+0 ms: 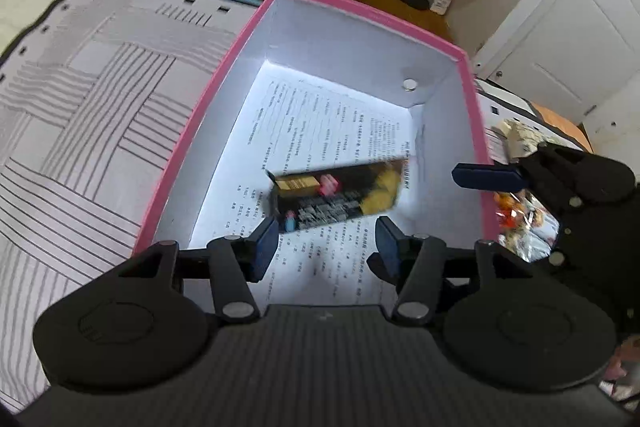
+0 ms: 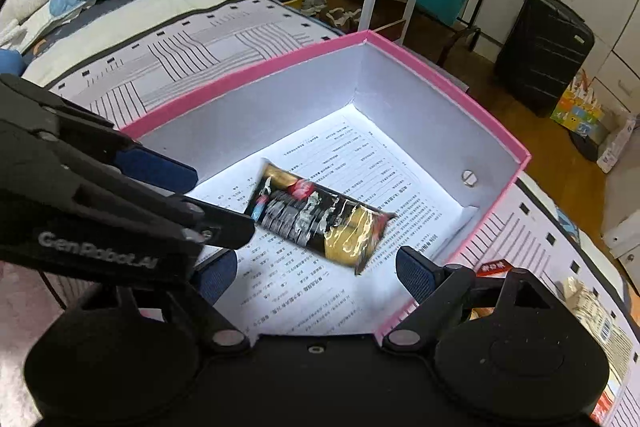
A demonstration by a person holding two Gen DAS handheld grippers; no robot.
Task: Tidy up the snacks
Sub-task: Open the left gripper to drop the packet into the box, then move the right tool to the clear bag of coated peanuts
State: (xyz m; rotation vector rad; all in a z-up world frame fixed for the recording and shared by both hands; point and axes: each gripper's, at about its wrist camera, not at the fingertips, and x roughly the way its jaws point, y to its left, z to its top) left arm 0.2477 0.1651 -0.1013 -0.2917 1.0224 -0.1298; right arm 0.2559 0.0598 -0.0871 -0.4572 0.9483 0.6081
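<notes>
An open pink-rimmed box (image 1: 224, 77) with white walls (image 2: 280, 107) sits on the bed, its floor lined with a printed sheet. A black and gold snack packet (image 1: 336, 195) (image 2: 320, 223) shows blurred just above or on that sheet. My left gripper (image 1: 326, 243) (image 2: 222, 201) hangs over the box's near end, jaws apart, and the packet lies beyond its pads with no pad pressing on it. My right gripper (image 2: 316, 275) is open and empty over the box's near edge. One of its fingers (image 1: 488, 177) reaches over the box's right wall.
Loose snack packets lie right of the box: shiny ones (image 1: 528, 231), a red one (image 2: 496, 265) and a beige one (image 2: 580, 295). Striped bedspread (image 1: 100, 115) spreads to the left. A round metal disc (image 2: 468, 175) sits on the box wall. A black suitcase (image 2: 544, 51) stands on the floor beyond.
</notes>
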